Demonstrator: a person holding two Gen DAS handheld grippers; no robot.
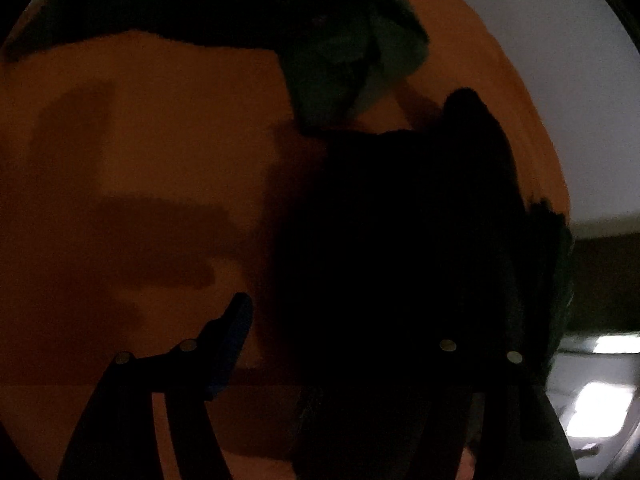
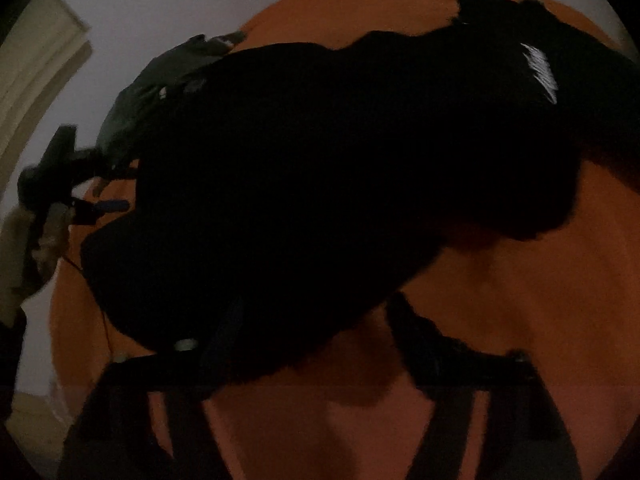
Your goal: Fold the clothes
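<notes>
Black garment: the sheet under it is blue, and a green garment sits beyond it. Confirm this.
One thing is wrong: the sheet under the black garment is orange, not blue, as the left wrist view shows. The green garment does sit beyond it.

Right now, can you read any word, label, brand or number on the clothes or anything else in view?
White print on the black garment: blurred streaks, cannot be read.
Green garment: no text visible.
Orange surface: no text visible.
</notes>
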